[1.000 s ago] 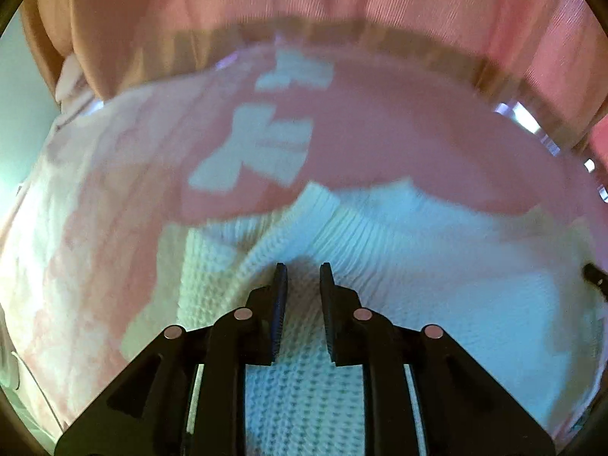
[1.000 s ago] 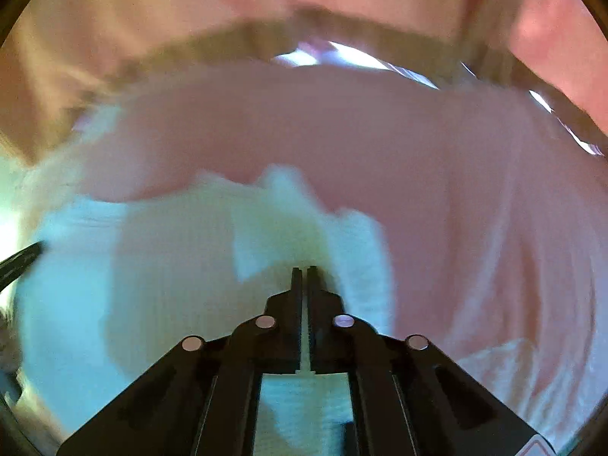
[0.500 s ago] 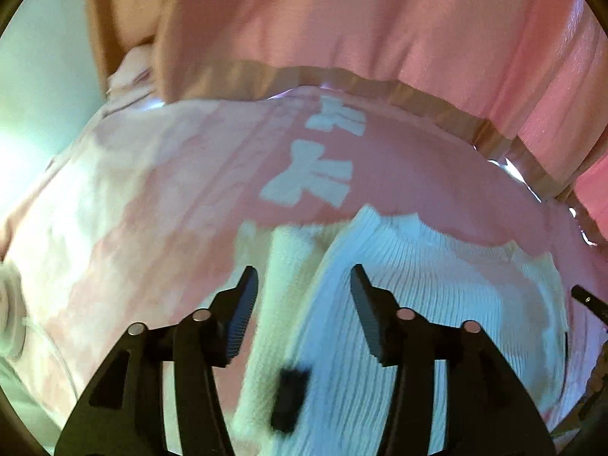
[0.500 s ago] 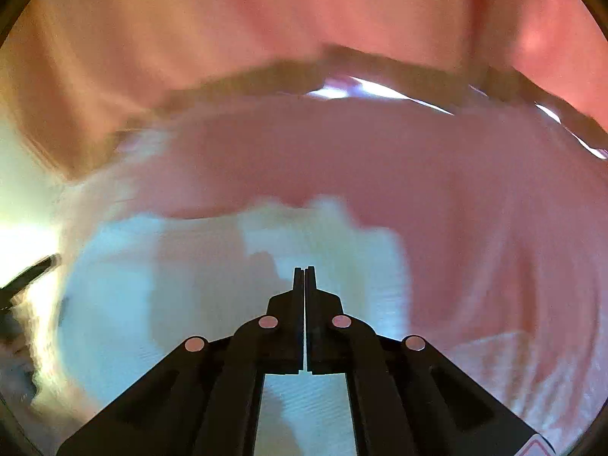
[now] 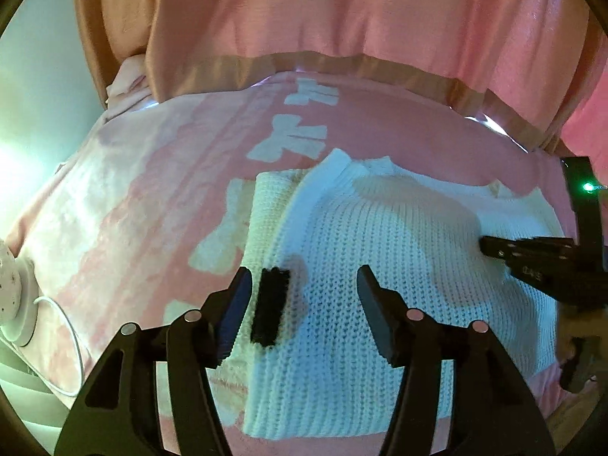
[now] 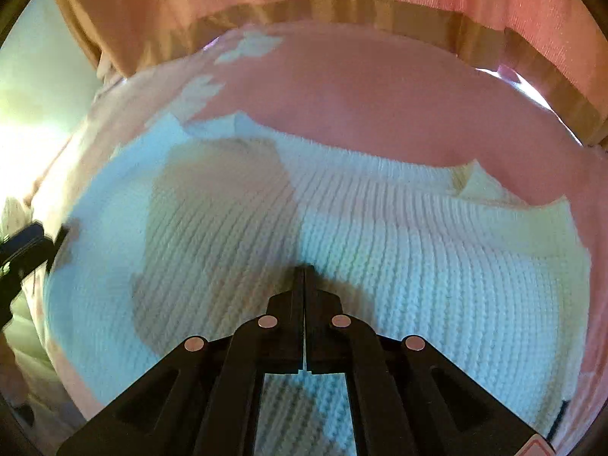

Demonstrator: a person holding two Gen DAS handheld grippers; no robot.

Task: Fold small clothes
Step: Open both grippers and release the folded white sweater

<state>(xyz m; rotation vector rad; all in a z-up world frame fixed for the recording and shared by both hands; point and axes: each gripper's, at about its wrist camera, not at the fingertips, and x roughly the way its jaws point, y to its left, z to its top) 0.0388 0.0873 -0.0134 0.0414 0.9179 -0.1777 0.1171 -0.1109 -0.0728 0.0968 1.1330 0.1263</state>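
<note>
Left gripper (image 5: 304, 285) spread wide, empty, above white knit sweater (image 5: 399, 266); black pad (image 5: 269, 307) at 9 o'clock. Right gripper (image 6: 304, 268) closed, grasp undetermined.

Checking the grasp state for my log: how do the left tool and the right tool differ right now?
The left tool has its jaws spread wide; the right tool has its jaws pressed together. A small black piece lies on the white knit sweater between the left tool's fingers; nothing shows between the right tool's. Both hover over the sweater, which lies on the pink blanket, and neither visibly holds fabric.
</note>
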